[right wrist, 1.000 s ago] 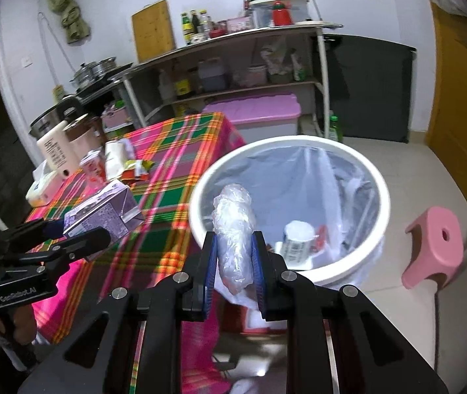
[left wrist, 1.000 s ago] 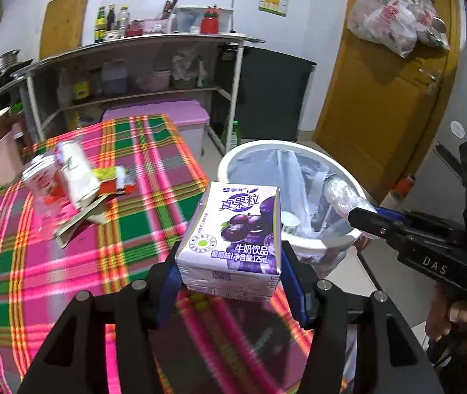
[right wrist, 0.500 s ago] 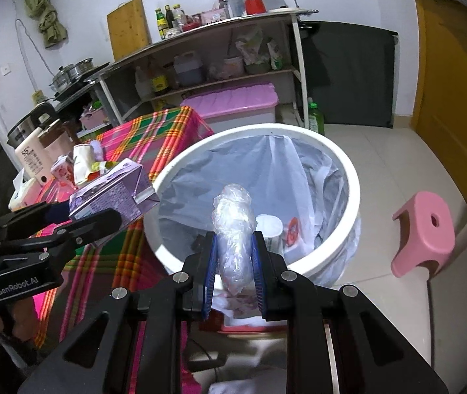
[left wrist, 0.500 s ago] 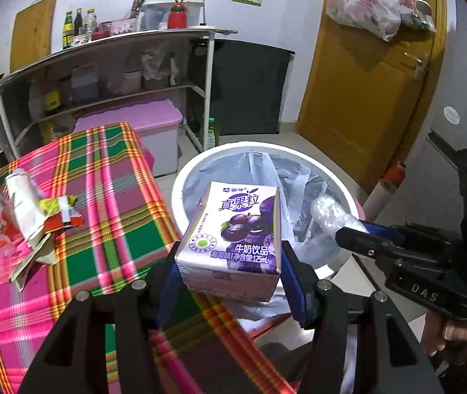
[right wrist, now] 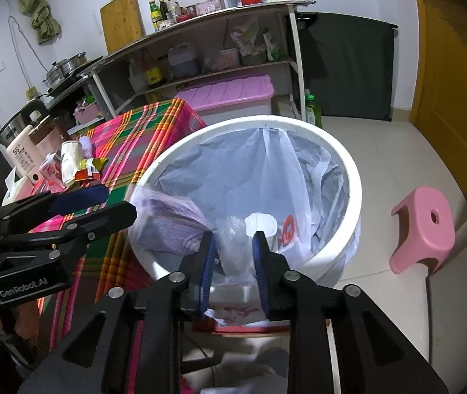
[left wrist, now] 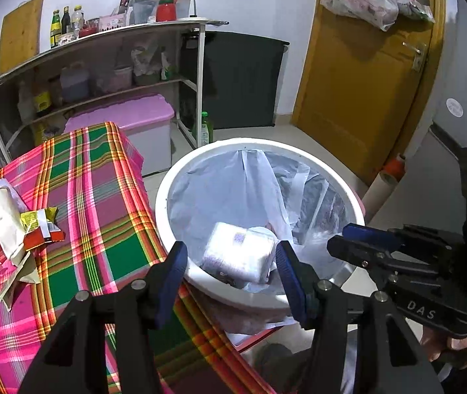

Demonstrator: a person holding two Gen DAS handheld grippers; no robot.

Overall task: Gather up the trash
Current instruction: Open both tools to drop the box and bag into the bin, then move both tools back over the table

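Observation:
A white trash bin [left wrist: 180, 180] lined with a clear bag stands beside the plaid table; it also shows in the right wrist view [right wrist: 348, 164]. My left gripper [left wrist: 231, 256] is open and empty over the bin's near rim. The purple milk carton [left wrist: 238, 256] is blurred, falling inside the bin. My right gripper [right wrist: 233, 249] is shut on a crumpled clear plastic wrap [right wrist: 231, 246] above the bin's near edge. More trash [left wrist: 13, 229] lies on the table: cartons and a snack wrapper.
The plaid tablecloth [left wrist: 95, 197] lies left of the bin. A pink stool [right wrist: 427, 226] stands on the floor to the right. A shelf with a pink storage box [left wrist: 125, 121] is behind. An orange door [left wrist: 364, 82] is at the far right.
My left gripper moved over the bin, opened and let go of the milk carton, which drops into the bin. My right gripper moved closer over the bin, still holding the plastic wrap.

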